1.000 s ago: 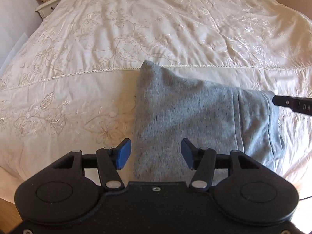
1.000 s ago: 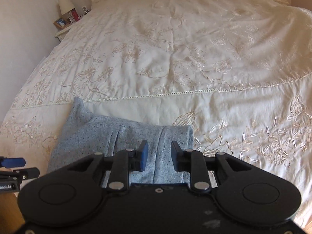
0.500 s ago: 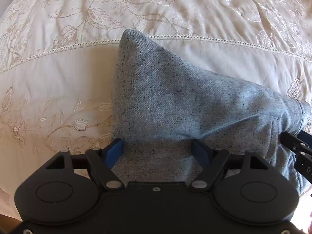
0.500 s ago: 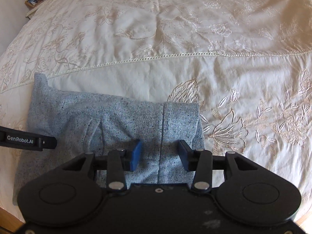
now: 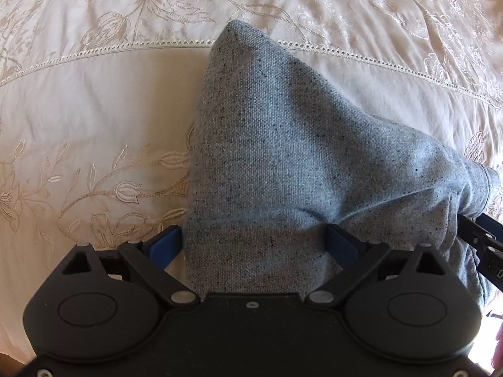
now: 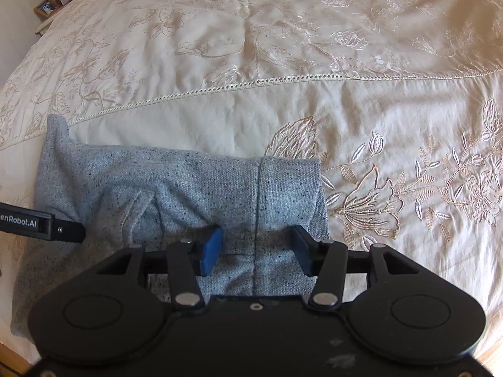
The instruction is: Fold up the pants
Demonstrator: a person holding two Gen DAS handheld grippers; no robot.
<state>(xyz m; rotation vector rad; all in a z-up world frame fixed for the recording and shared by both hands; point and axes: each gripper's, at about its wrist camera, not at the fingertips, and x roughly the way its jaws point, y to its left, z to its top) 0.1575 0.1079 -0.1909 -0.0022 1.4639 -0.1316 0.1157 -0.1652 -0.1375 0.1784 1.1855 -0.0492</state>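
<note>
The folded grey speckled pants (image 5: 283, 157) lie on the cream embroidered bedspread (image 5: 94, 100) near its front edge. My left gripper (image 5: 253, 245) is open, its blue fingers straddling the near left part of the pants, with cloth between them. In the right wrist view the pants (image 6: 188, 188) show their waistband seam at the right end. My right gripper (image 6: 256, 248) is open, its fingers straddling the near edge by that seam. The left gripper's black finger (image 6: 41, 223) reaches in from the left. The right gripper's tip (image 5: 481, 242) shows at the left view's right edge.
The bedspread (image 6: 314, 47) stretches far ahead and to both sides. A nightstand with a lamp and picture frames (image 6: 53, 0) stands at the far left corner. The bed's front edge runs just below the grippers.
Both grippers have moved down and forward onto the near edge of the pants. Both sets of fingers have spread wider and now straddle the cloth.
</note>
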